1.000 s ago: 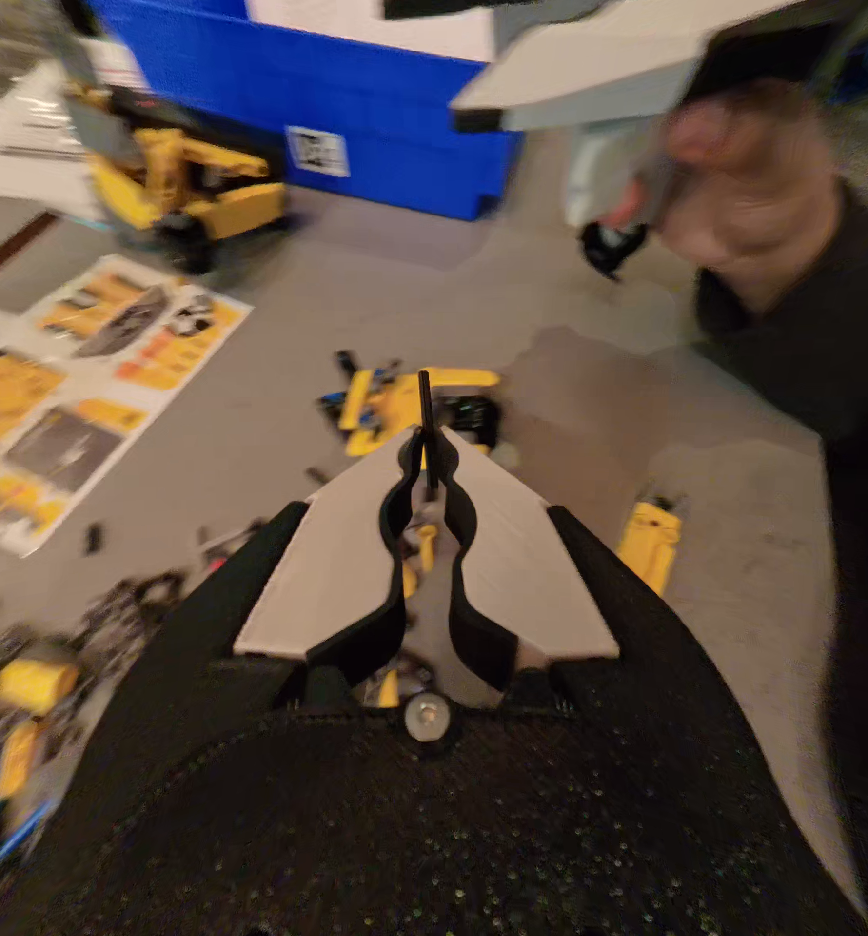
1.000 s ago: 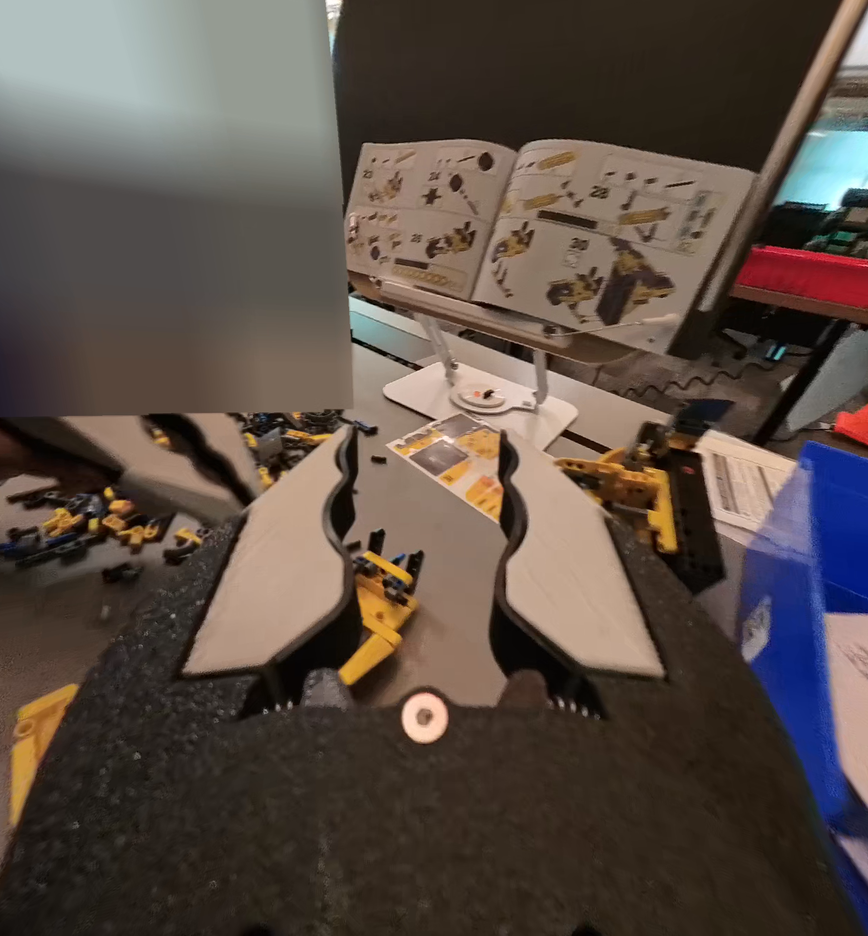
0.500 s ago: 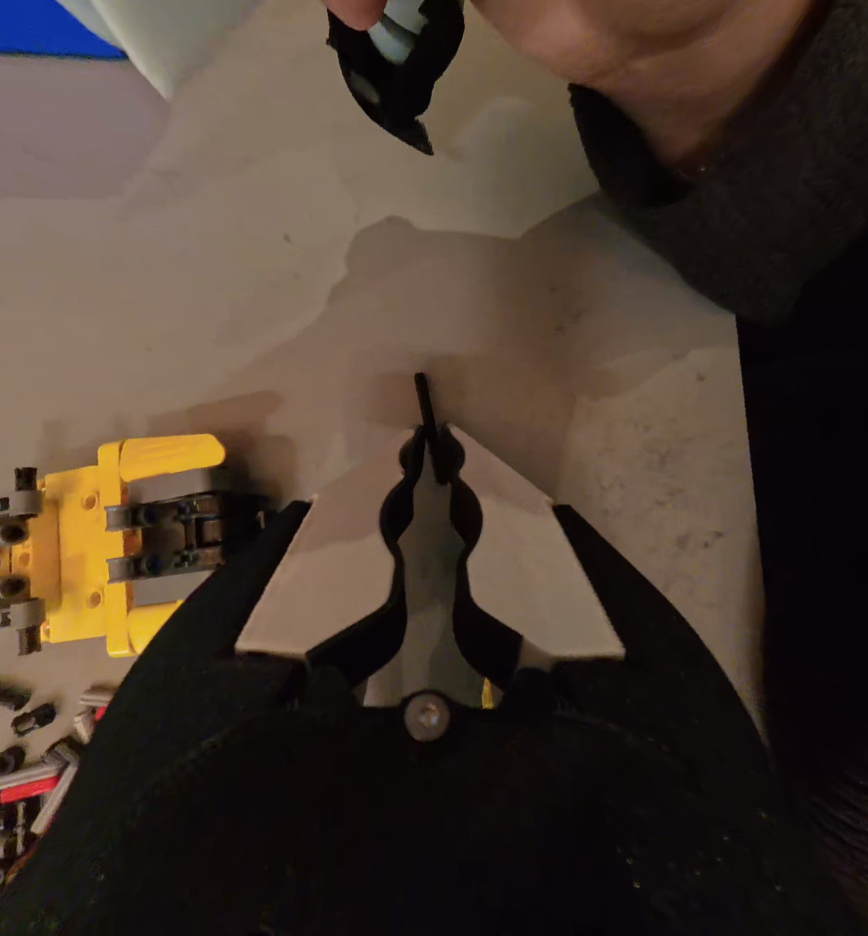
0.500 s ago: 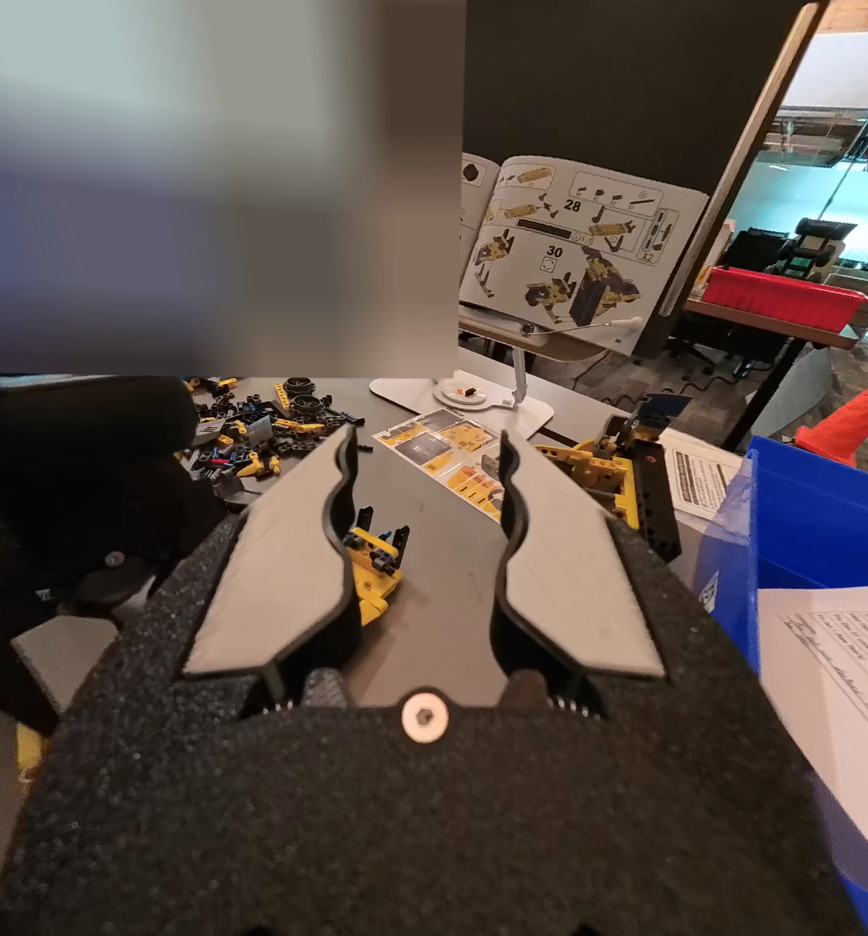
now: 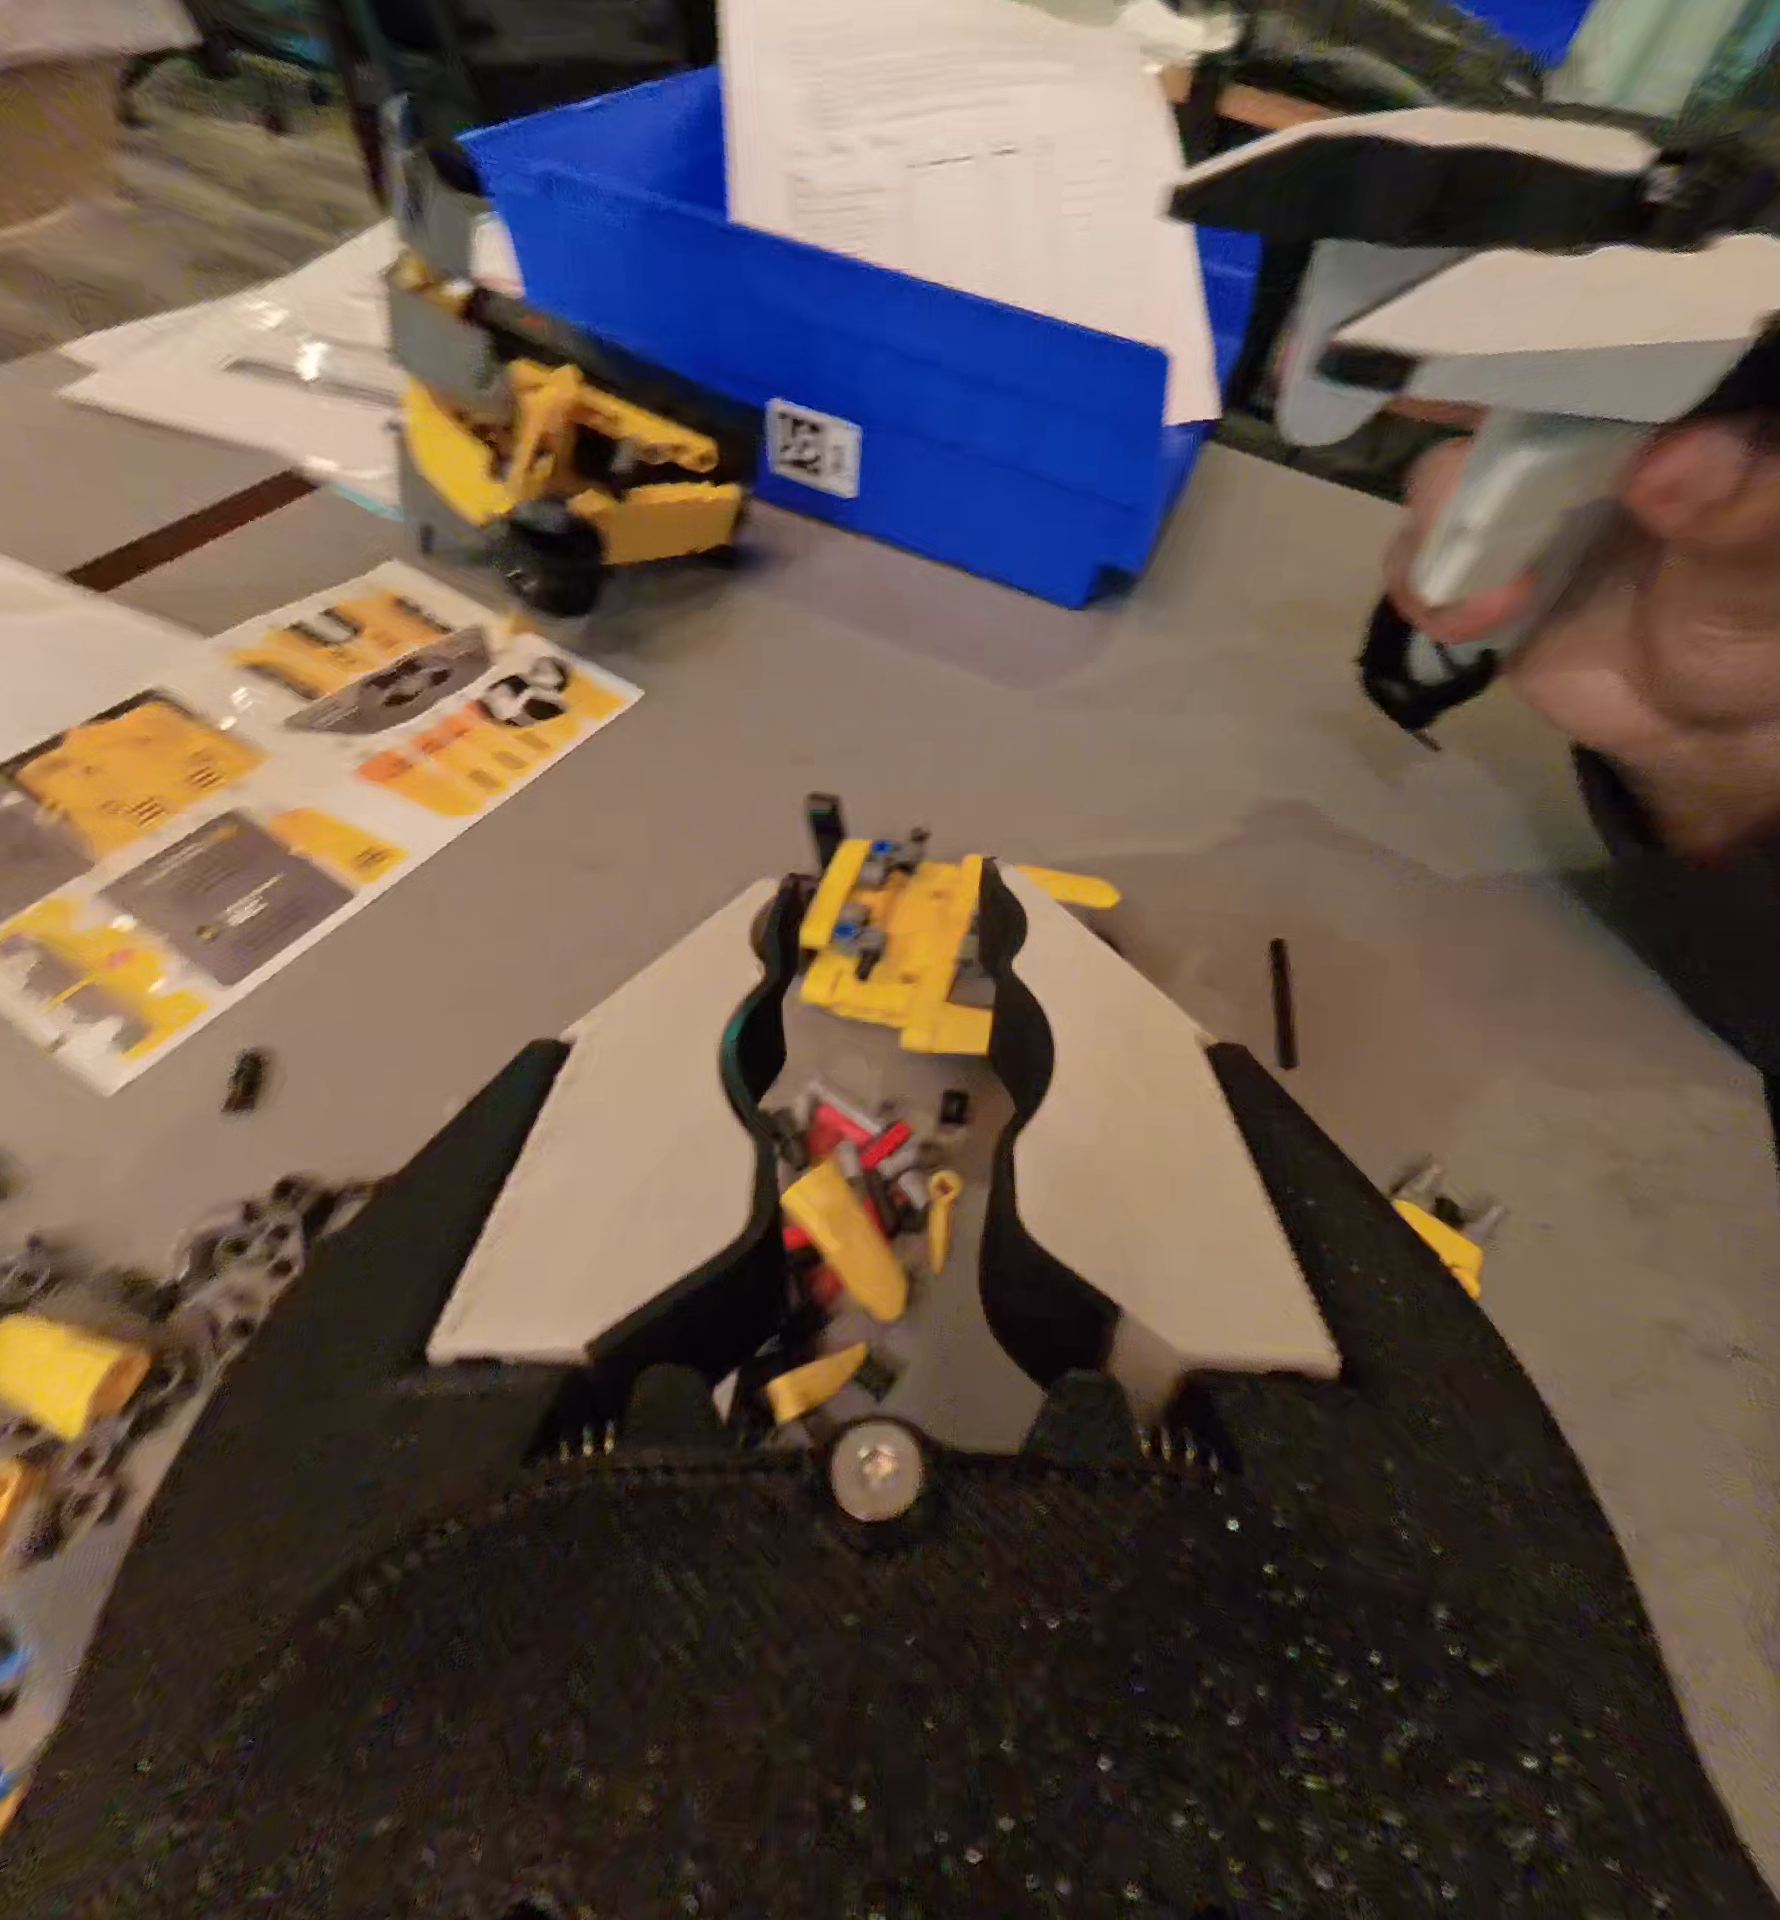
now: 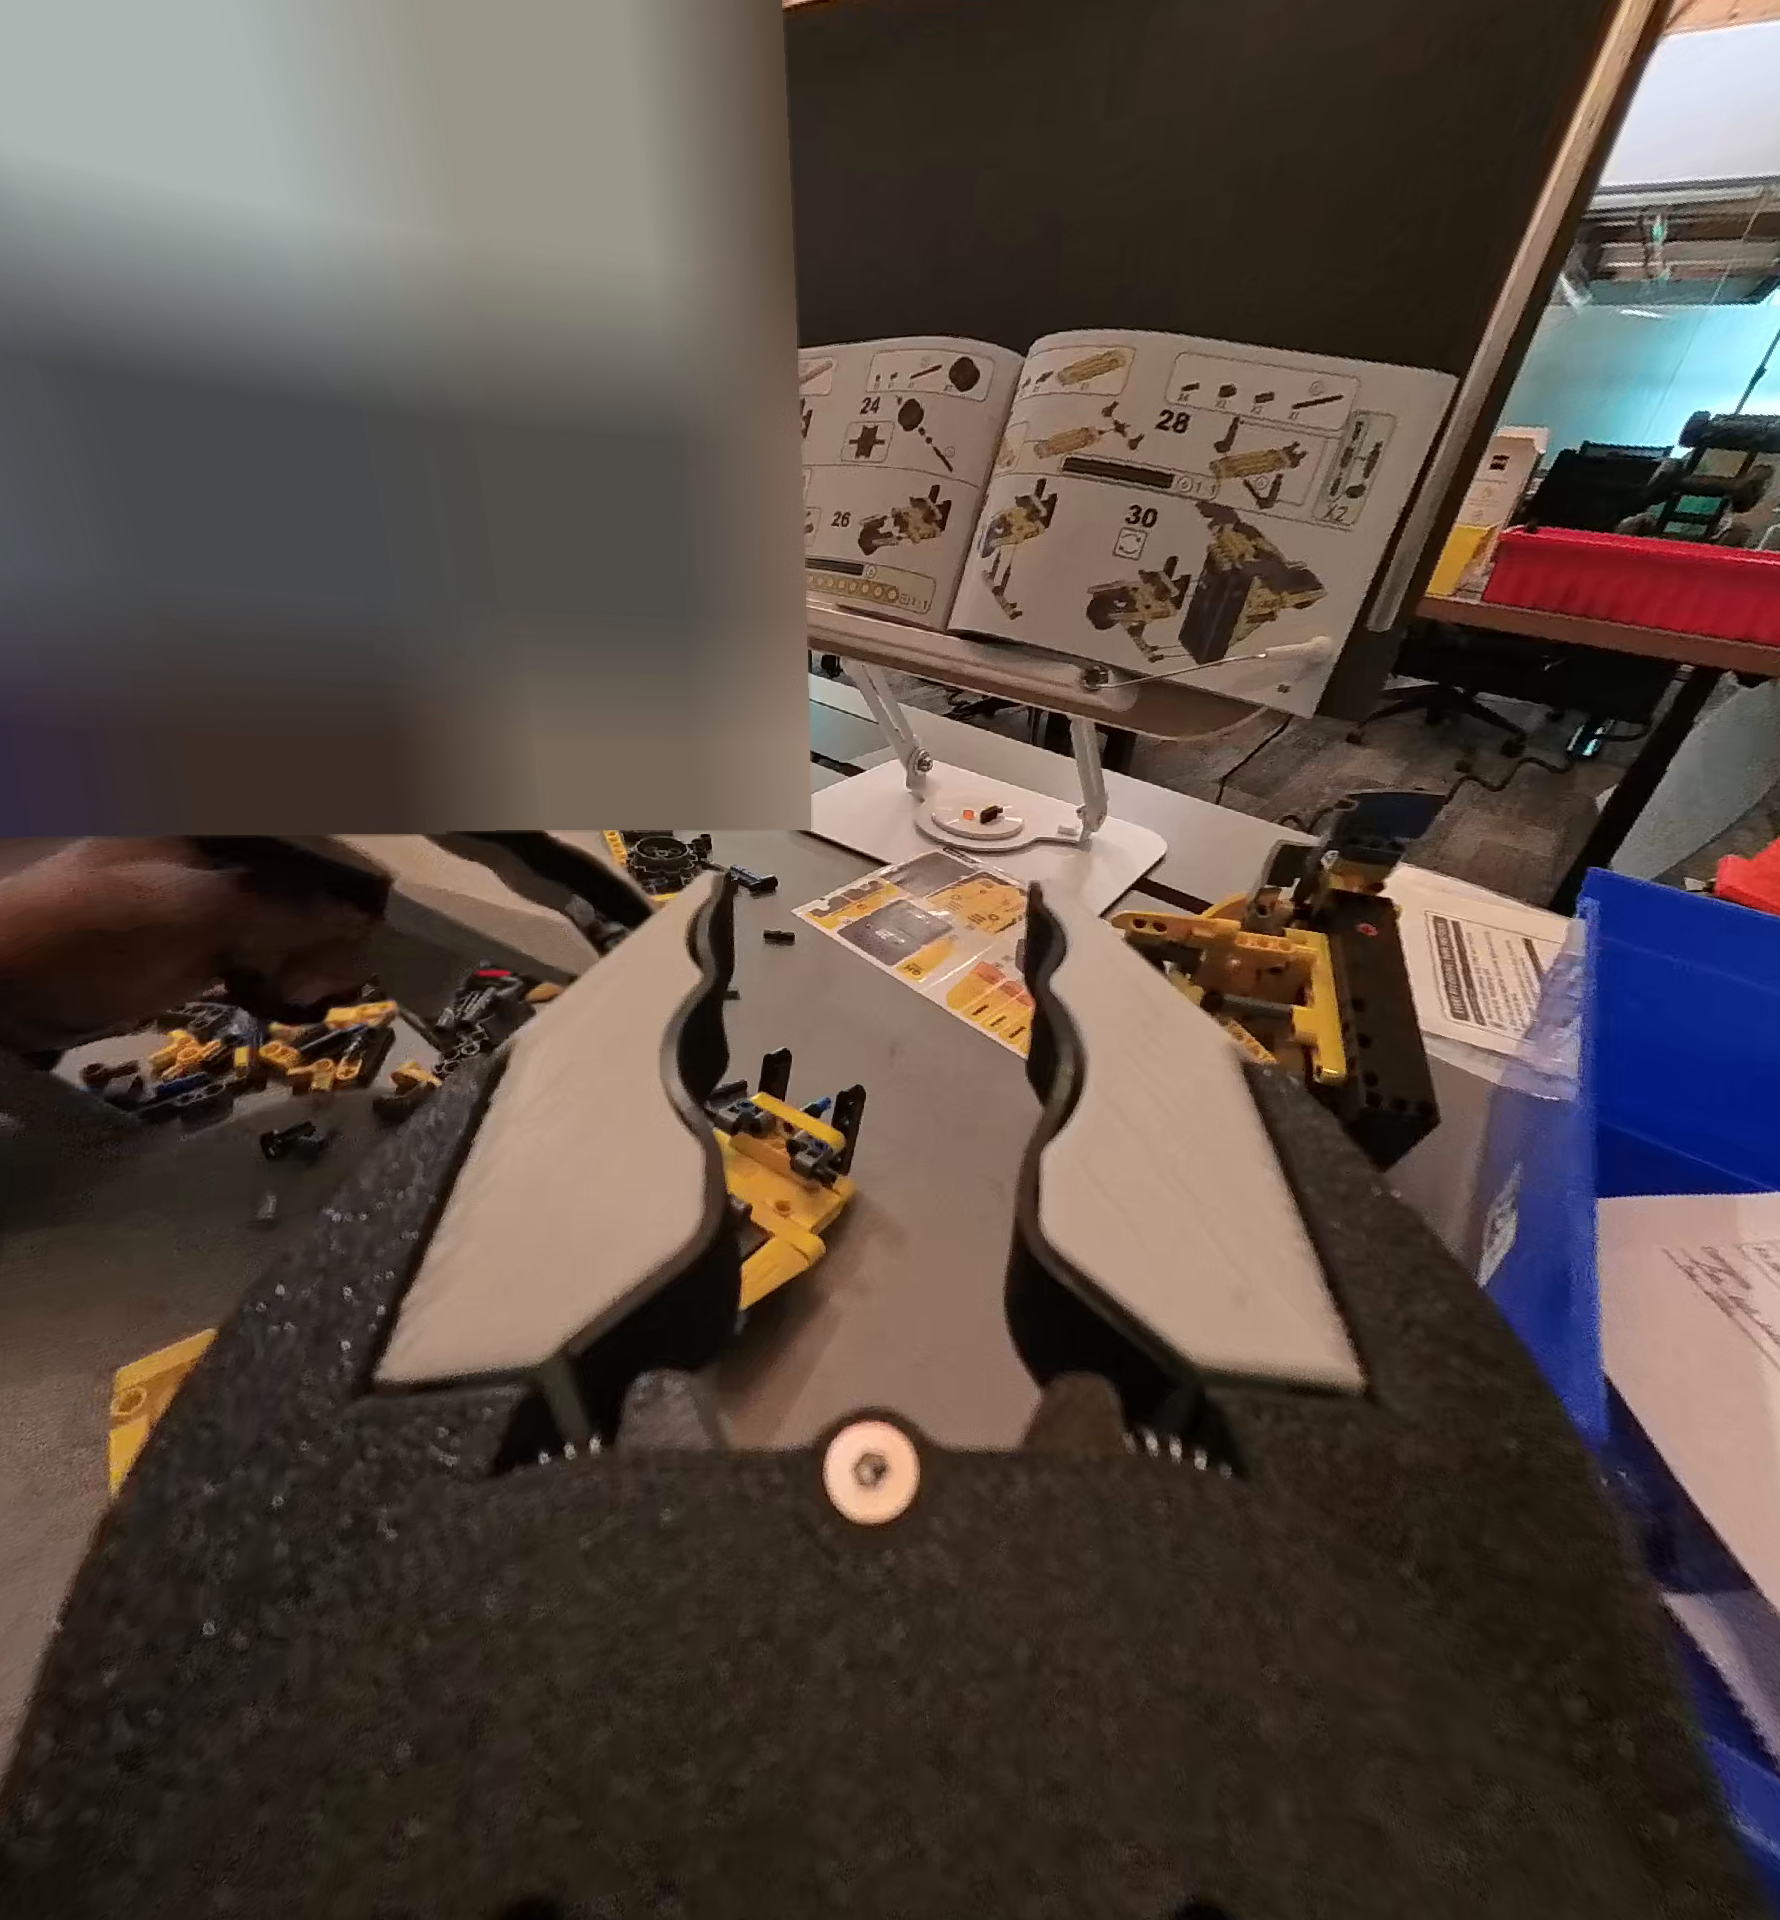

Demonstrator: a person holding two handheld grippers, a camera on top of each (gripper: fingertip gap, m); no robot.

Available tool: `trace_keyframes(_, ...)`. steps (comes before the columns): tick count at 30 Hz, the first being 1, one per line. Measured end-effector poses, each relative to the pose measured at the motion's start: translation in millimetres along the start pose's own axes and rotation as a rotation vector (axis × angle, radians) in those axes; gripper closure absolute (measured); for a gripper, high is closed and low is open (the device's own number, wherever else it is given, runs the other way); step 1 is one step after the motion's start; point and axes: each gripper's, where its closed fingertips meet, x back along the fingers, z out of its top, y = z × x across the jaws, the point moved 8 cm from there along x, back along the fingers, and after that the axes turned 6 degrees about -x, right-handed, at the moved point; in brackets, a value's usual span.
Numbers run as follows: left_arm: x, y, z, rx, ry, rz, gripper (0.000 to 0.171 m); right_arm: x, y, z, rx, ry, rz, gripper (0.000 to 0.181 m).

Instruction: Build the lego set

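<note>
My left gripper (image 5: 884,883) is open and empty, held above the grey table. A small yellow brick assembly (image 5: 896,956) shows between its fingertips, lying on the table beyond them. A thin black axle (image 5: 1281,1003) lies loose on the table to the right. My right gripper (image 6: 875,904) is open and empty, raised over the table; the yellow assembly (image 6: 782,1153) lies below it, partly behind its left finger. The right gripper also shows at the upper right of the left wrist view (image 5: 1250,301), held by a hand (image 5: 1696,665).
A blue bin (image 5: 865,343) with papers stands at the back. Beside it stands a partly built yellow vehicle (image 5: 553,468). A sticker sheet (image 5: 242,790) lies at left. Loose pieces (image 5: 65,1351) lie heaped at the near left. An open instruction booklet (image 6: 1125,499) rests on a stand.
My left gripper has opened and let go of the black axle, which now lies on the table. It has swung back over the yellow assembly. The right gripper stays open.
</note>
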Motion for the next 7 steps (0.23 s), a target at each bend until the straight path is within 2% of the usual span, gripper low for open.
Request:
trace_keyframes(4,4.2,-8.4,-10.7,0.046,-0.026,0.015,0.139,-0.9,-2.1,-0.4,-0.011,0.001,0.017,0.125)
trace_keyframes(7,1.8,-3.4,-8.8,0.017,-0.024,0.016,0.140,-1.9,-2.7,-1.4,-0.013,-0.007,0.020,0.125)
